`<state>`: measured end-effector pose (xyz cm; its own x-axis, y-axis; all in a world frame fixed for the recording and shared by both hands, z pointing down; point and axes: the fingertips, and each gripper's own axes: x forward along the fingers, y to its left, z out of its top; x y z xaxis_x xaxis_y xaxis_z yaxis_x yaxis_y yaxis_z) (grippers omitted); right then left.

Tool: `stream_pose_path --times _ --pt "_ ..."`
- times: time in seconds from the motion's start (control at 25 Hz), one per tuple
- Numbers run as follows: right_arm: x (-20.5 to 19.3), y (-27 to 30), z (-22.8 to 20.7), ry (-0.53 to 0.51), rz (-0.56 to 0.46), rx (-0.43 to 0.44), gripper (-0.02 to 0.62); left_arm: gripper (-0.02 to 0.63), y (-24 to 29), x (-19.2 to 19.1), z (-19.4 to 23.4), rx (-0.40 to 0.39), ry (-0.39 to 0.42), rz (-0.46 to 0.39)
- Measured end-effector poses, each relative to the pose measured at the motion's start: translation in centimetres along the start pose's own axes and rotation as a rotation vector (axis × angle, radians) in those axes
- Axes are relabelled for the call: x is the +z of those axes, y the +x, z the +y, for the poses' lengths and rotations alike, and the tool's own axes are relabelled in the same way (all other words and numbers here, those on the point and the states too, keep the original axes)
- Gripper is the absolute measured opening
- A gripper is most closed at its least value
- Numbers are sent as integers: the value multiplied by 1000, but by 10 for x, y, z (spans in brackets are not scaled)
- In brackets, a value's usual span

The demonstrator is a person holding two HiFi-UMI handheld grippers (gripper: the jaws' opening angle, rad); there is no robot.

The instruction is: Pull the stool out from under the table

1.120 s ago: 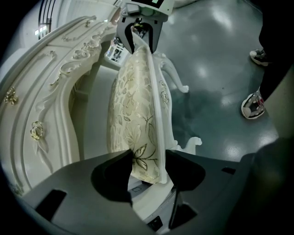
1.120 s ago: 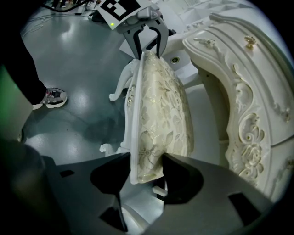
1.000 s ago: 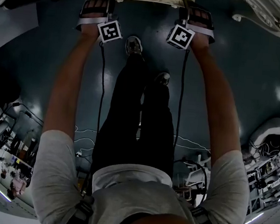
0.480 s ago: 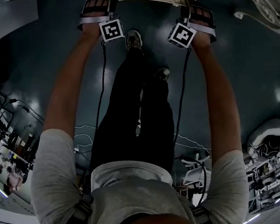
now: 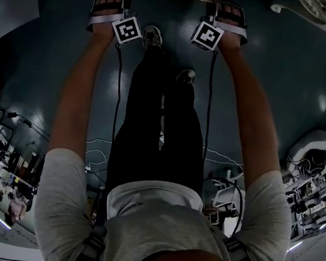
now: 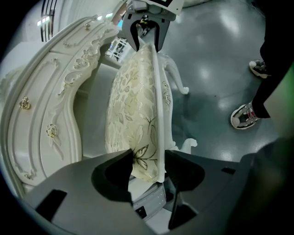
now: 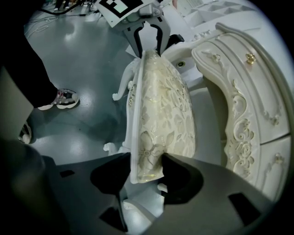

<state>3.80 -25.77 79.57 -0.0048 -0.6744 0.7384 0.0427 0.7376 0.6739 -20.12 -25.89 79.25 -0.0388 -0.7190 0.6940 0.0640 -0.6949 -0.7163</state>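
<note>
Got the left tool [image 6: 148,159] clamped on one short end of the stool [image 6: 138,92], jaws partway apart, with the cream floral cushion and the white frame edge pinched between the pads. Same deal with the right tool [image 7: 146,161] on the opposite end, squeezing cushion and rim there too. Can spot each tool gripping the far end of the seat from the other one's camera.

Seeing the stool right beside the carved white bench [image 6: 55,87] with its gold knobs [image 6: 25,103], curvy white legs out over the dark glossy floor [image 6: 216,59]. Can't tell whether any of it sits under the bench top.

From the head camera, just catching the seat at the very top edge, between both tools, with both arms stretched out straight toward it. Dark trousers [image 5: 151,131] down the middle, and a sneaker [image 6: 245,114] planted on the floor near the stool's legs.
</note>
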Motion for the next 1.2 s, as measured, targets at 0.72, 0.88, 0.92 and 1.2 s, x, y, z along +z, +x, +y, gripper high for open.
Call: stream_pose_path --times 0.72,0.88,0.92,1.2 --pt "3 -21 28 70 14 35 222 198 -21 -2 -16 -30 -20 53" --pt "1 -21 20 72 13 1 221 190 -20 1 -8 -6 -50 41" --pt "-1 -26 26 77 16 10 221 185 -25 5 -13 -24 -76 28" --pt "-1 -40 42 138 19 22 221 117 -30 11 -8 19 -93 -23"
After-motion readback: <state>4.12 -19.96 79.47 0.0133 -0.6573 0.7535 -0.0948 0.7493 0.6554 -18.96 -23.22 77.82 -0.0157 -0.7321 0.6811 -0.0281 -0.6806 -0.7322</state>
